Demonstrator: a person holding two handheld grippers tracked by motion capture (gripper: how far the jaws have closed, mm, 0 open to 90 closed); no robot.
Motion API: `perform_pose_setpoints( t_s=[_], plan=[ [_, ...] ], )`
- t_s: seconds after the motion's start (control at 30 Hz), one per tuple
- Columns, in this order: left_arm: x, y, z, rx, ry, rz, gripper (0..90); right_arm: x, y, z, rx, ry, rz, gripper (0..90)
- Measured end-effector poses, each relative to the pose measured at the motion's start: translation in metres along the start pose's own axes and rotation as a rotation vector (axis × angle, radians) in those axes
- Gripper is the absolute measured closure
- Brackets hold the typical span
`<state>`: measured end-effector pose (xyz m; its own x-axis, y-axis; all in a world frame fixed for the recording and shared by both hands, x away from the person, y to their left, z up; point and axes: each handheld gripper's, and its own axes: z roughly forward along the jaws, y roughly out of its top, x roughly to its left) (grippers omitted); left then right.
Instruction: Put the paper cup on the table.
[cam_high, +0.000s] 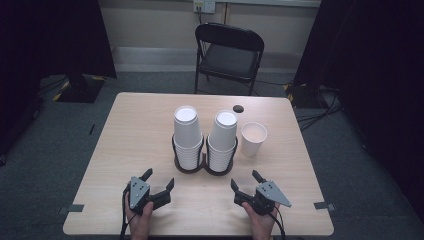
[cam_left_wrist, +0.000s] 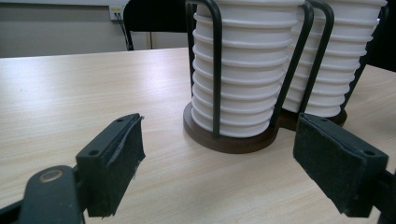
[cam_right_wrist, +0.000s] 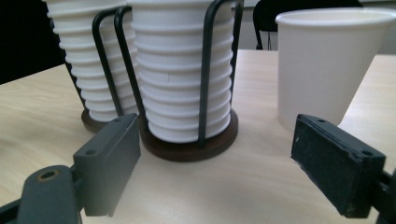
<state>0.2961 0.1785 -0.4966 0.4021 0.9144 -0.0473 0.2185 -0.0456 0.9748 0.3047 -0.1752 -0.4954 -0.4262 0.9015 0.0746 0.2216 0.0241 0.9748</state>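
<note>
Nearby, ribbed white paper cup stacks (cam_high: 188, 137) in round dark wire holder (cam_high: 202, 167); both tongs (cam_high: 159, 183) (cam_high: 246, 181) released, empty.

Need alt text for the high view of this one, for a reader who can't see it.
Two stacks of upside-down white paper cups sit in a dark double holder on a wooden table, a single upright cup to their right. Nearer the camera, the left hand-held gripper and right hand-held gripper rest open and empty.

I hold my left gripper (cam_high: 160, 181) low over the near table edge, jaws spread wide with nothing between them. My right gripper (cam_high: 245, 181) sits level with it — jaws apart too, nothing between them — both pointing away from me, my hands (cam_high: 140, 220) gripping from below.
</note>
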Motion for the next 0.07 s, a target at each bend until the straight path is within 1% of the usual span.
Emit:
perform_pose_setpoints(
  t_s=[0.07],
  plan=[
    [0.0004,0.0001,-0.0001,0.001,0.004,-0.001,16.1,0.0015,-0.0005,-0.0015,-0.012,-0.004,-0.006,15.7]
  ],
)
